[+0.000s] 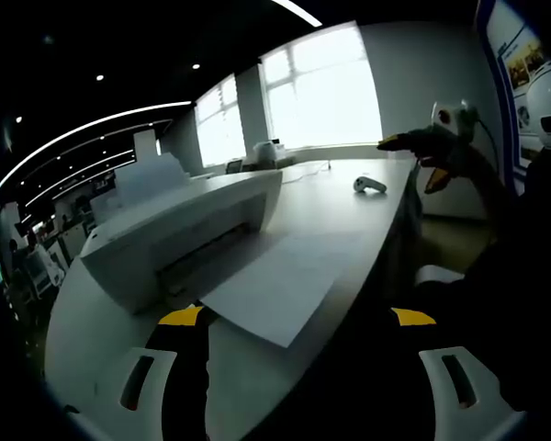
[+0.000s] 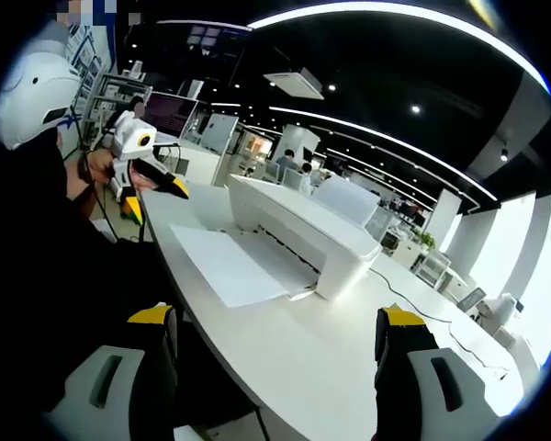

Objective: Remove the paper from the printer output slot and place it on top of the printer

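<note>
The task is not yet begun. The paper (image 1: 280,280) lies flat in the output slot of the printer (image 1: 179,225), its free end out over the worktop (image 1: 349,207). It is one plain white sheet, uncreased. Both the left tongs (image 1: 298,317) and the right tongs (image 2: 275,317) stand wide and hold nothing.

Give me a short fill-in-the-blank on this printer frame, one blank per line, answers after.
1. The sheet of paper sticks out of the printer's output ____.
2. Printer and paper sit on a long table coloured ____.
3. The left claw's jaws stand ____, with nothing between them.
4. The tips of the right claw are coloured ____.

Answers: slot; white; open; yellow
</note>
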Available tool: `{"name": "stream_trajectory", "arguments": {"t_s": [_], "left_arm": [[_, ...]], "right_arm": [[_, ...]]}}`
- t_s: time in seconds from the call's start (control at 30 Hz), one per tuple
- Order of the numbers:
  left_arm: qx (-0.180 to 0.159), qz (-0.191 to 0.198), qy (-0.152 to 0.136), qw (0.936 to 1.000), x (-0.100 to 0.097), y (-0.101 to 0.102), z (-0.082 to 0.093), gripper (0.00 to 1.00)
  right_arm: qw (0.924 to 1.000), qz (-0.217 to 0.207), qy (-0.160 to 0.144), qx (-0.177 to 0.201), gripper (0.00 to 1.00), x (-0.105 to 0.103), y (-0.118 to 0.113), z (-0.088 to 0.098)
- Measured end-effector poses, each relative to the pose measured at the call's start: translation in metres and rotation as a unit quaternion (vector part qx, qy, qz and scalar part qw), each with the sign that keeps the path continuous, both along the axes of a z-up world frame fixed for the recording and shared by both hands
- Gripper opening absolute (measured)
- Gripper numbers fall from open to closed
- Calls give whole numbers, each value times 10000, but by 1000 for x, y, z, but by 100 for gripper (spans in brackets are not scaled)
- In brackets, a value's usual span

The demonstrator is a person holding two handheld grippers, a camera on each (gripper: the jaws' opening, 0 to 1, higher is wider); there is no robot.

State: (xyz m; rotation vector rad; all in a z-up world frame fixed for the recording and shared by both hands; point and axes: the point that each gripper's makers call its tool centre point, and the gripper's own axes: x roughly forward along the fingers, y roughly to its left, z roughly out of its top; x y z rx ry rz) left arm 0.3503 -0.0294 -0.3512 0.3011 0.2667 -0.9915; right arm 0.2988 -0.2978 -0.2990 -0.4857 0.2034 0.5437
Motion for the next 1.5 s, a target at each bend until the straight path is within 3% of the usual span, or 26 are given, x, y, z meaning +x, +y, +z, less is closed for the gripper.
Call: {"name": "stream_trajectory", "arguments": {"t_s": [1.5], "left_arm": [[-1, 3, -57, 10000, 4, -3, -3, 81]], "right_arm": [[10000, 17, -21, -21, 84, -2, 0, 3]]}}
